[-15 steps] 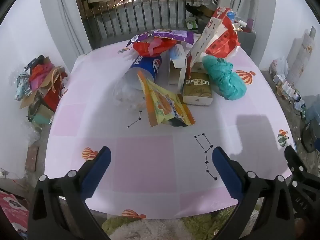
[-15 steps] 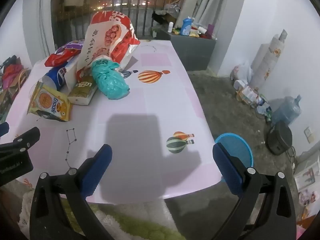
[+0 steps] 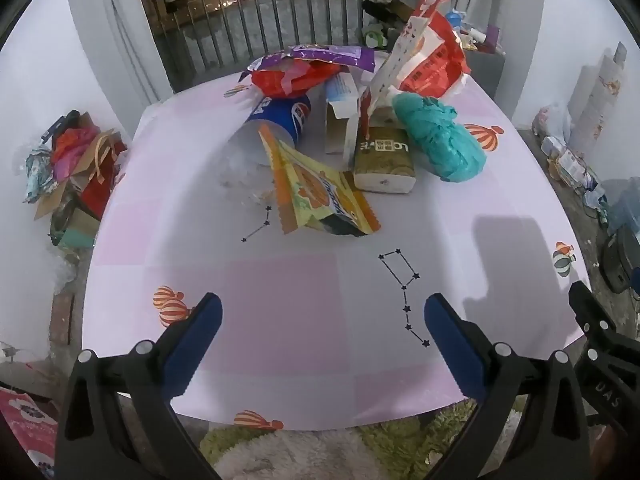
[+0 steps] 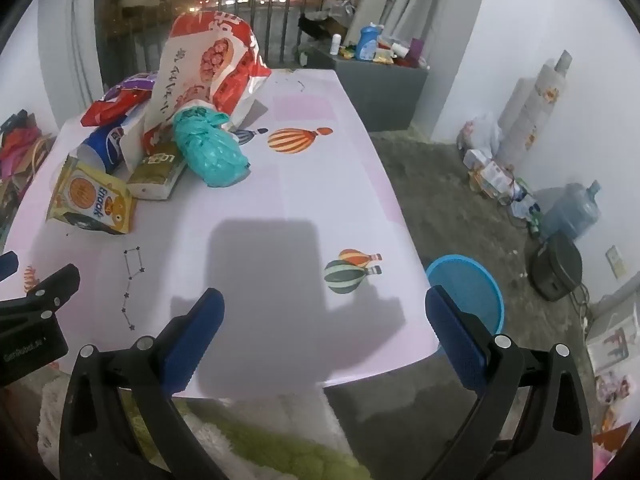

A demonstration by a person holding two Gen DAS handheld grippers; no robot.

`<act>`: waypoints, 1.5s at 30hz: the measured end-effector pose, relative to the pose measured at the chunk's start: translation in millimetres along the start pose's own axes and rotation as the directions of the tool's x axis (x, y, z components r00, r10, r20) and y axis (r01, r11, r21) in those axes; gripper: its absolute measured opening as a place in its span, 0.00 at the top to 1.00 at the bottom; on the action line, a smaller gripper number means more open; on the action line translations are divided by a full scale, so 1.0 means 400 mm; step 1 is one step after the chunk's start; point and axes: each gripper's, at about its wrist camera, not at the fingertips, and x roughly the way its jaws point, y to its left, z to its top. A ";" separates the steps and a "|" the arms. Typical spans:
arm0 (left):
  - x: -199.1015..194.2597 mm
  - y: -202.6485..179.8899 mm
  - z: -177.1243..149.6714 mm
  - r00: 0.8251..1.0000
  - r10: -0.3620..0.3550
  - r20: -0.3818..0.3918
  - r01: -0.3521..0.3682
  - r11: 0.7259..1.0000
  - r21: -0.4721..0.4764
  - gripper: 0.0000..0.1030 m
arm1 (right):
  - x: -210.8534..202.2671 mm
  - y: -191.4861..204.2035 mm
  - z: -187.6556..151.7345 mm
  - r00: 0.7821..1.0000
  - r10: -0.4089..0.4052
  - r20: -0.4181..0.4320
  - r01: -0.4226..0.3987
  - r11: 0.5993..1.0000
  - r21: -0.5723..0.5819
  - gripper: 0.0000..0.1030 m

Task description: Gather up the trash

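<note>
Trash is piled at the far side of the pink table (image 3: 256,292): a yellow snack wrapper (image 3: 316,196), a blue cup (image 3: 280,120), a tissue pack (image 3: 384,160), a teal bag (image 3: 440,140), a red-and-white bag (image 3: 424,56) and a red wrapper (image 3: 292,76). My left gripper (image 3: 322,320) hovers open over the near table edge, well short of the pile. My right gripper (image 4: 324,316) is open above the table's right near corner, with the teal bag (image 4: 212,152) and snack wrapper (image 4: 92,204) far to its left. A blue bin (image 4: 468,292) stands on the floor beside that corner.
Paper bags and boxes (image 3: 72,168) lie on the floor left of the table. A large water jug (image 4: 572,212), a dark round device (image 4: 556,264) and boxes sit along the right wall. A railing (image 3: 280,12) runs behind the table. A green rug (image 4: 240,448) lies below.
</note>
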 end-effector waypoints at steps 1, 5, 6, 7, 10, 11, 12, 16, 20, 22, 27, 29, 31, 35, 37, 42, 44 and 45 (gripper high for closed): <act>0.002 -0.002 0.000 1.000 -0.005 -0.002 0.005 1.000 0.001 0.04 | -0.002 -0.002 0.000 1.000 -0.001 -0.002 0.001 1.000 0.000 0.07; 0.010 -0.012 -0.001 1.000 -0.016 -0.014 0.016 1.000 0.013 0.04 | -0.001 -0.011 -0.007 1.000 -0.010 -0.020 0.010 1.000 0.015 0.07; 0.010 -0.014 -0.001 1.000 -0.017 -0.014 0.017 1.000 0.015 0.04 | 0.002 -0.010 -0.003 1.000 -0.011 -0.025 0.011 1.000 0.016 0.07; 0.011 -0.016 -0.001 1.000 -0.017 -0.016 0.017 1.000 0.018 0.04 | 0.005 -0.012 -0.003 0.999 -0.013 -0.031 0.013 1.000 0.020 0.07; 0.015 -0.020 -0.001 1.000 -0.019 -0.020 0.020 1.000 0.024 0.04 | 0.011 -0.011 -0.001 0.999 -0.016 -0.039 0.017 1.000 0.023 0.07; 0.017 -0.022 -0.001 1.000 -0.019 -0.022 0.020 0.999 0.025 0.04 | 0.011 -0.014 -0.003 0.999 -0.016 -0.042 0.017 1.000 0.026 0.07; 0.020 -0.023 -0.001 0.999 -0.020 -0.026 0.021 0.999 0.026 0.04 | 0.013 -0.015 0.000 0.999 -0.015 -0.044 0.017 1.000 0.026 0.07; 0.027 -0.025 0.004 0.999 -0.023 -0.030 0.024 0.999 0.028 0.04 | 0.017 -0.016 0.003 0.999 -0.019 -0.047 0.020 1.000 0.019 0.07; 0.030 -0.030 0.005 0.999 -0.026 -0.033 0.027 0.999 0.035 0.04 | 0.020 -0.021 0.002 0.999 -0.020 -0.050 0.021 1.000 0.018 0.07; 0.030 -0.029 0.003 0.999 -0.028 -0.037 0.029 0.999 0.035 0.04 | 0.025 -0.021 0.005 0.998 -0.019 -0.053 0.020 1.000 0.019 0.07; 0.030 -0.029 0.006 0.999 -0.037 -0.032 0.038 0.999 0.037 0.04 | 0.028 -0.026 0.009 0.998 -0.024 -0.054 0.026 0.999 0.022 0.07; 0.027 -0.031 0.008 0.999 -0.046 -0.026 0.047 0.998 0.039 0.04 | 0.027 -0.027 0.010 0.998 -0.026 -0.055 0.027 0.999 0.023 0.07; 0.022 -0.036 0.011 0.998 -0.056 -0.016 0.056 0.997 0.044 0.04 | 0.027 -0.029 0.012 0.998 -0.026 -0.054 0.027 0.999 0.022 0.07; 0.013 -0.043 0.016 0.997 -0.071 -0.001 0.071 0.996 0.051 0.04 | 0.026 -0.032 0.015 0.998 -0.028 -0.052 0.029 0.999 0.024 0.07; 0.011 -0.045 0.017 0.997 -0.073 0.003 0.073 0.996 0.052 0.04 | 0.025 -0.034 0.018 0.998 -0.029 -0.051 0.030 0.999 0.025 0.07; 0.009 -0.044 0.019 0.997 -0.078 0.009 0.077 0.996 0.048 0.04 | 0.022 -0.038 0.020 0.998 -0.032 -0.045 0.033 0.999 0.029 0.07; 0.008 -0.044 0.018 0.997 -0.079 0.012 0.079 0.996 0.048 0.04 | 0.022 -0.038 0.021 0.998 -0.031 -0.046 0.032 0.999 0.030 0.07; 0.008 -0.045 0.019 0.997 -0.080 0.013 0.079 0.996 0.048 0.04 | 0.021 -0.038 0.021 0.999 -0.031 -0.045 0.032 0.999 0.030 0.07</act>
